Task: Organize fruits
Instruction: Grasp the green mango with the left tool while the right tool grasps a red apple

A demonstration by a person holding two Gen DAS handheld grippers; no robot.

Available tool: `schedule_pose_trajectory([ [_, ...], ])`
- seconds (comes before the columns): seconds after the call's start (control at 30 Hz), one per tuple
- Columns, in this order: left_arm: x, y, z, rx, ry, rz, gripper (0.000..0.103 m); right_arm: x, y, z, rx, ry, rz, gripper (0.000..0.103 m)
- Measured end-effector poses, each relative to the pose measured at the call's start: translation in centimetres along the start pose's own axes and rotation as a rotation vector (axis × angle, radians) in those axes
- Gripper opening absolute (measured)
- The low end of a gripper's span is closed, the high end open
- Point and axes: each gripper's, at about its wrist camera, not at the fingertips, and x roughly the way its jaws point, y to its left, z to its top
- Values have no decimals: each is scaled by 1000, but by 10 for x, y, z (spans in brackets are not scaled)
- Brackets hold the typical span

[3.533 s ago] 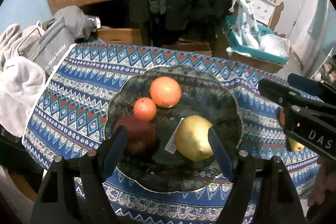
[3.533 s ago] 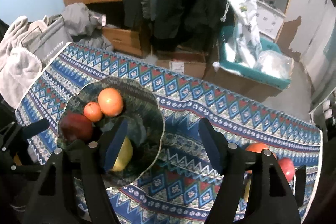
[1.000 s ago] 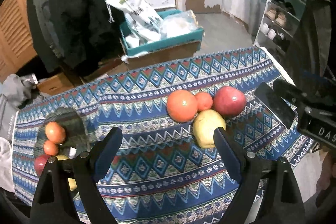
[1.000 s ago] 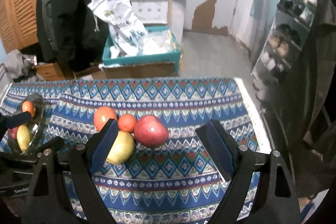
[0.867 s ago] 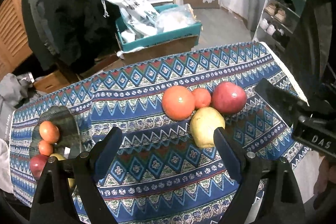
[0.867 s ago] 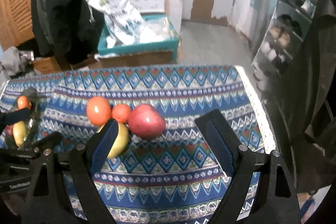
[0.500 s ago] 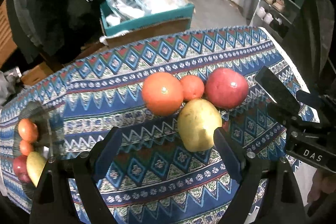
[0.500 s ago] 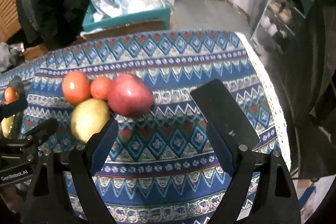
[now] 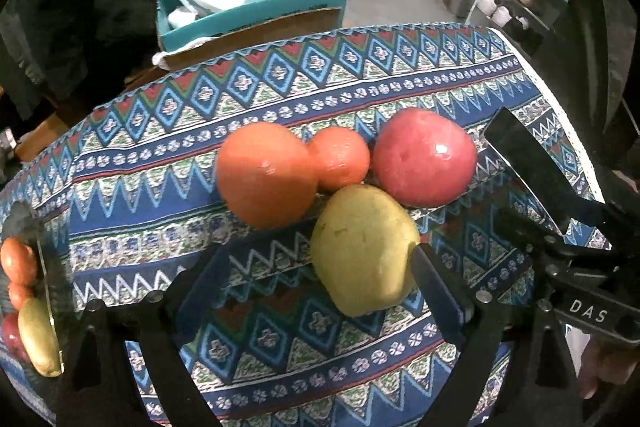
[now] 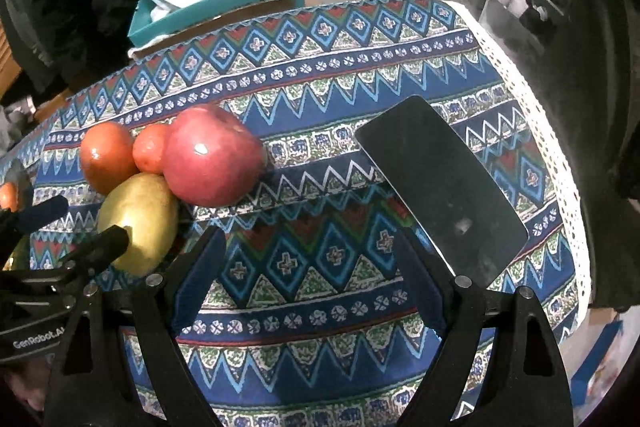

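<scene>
A cluster of fruit lies on the patterned cloth: a yellow pear [image 9: 362,251], a large orange [image 9: 266,173], a small orange [image 9: 340,159] and a red apple [image 9: 424,157]. My left gripper [image 9: 320,279] is open, its right finger beside the pear. My right gripper [image 10: 308,255] is open and empty, right of the apple [image 10: 212,157] and the pear [image 10: 140,223]. A glass plate [image 9: 44,267] with more fruit shows at the far left edge.
A black phone-like slab [image 10: 440,183] lies on the cloth at the right. The table's white-laced right edge [image 10: 560,163] is close. A teal box [image 9: 256,11] with bags stands on the floor beyond the table.
Both grippers have swung from the plate to the fruit cluster on the right and moved closer and lower. The fruit now looks much larger. The pear now sits by my left gripper's right finger.
</scene>
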Motion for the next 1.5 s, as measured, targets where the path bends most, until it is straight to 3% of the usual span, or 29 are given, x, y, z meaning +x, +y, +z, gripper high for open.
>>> schedule_pose_trajectory([
  [0.63,31,-7,3,-62,73,-161,94,-3,-22,-1,33,2,-80,85],
  [0.73,33,-10,0,-67,72,-212,84,-3,-29,-1,53,2,-91,85],
  [0.8,33,-13,0,-65,74,-250,70,-4,-30,-1,59,3,-86,85],
  [0.83,32,-14,0,-64,73,-252,70,-4,-30,-1,57,2,-85,85],
  [1.07,21,-13,-2,-55,40,-170,69,-8,-23,2,37,-22,-56,85],
  [1.23,3,3,-7,-58,16,-139,69,-11,-8,10,0,-53,23,85],
  [1.5,-13,36,-18,-98,8,-89,69,-1,38,28,-210,-85,68,85],
])
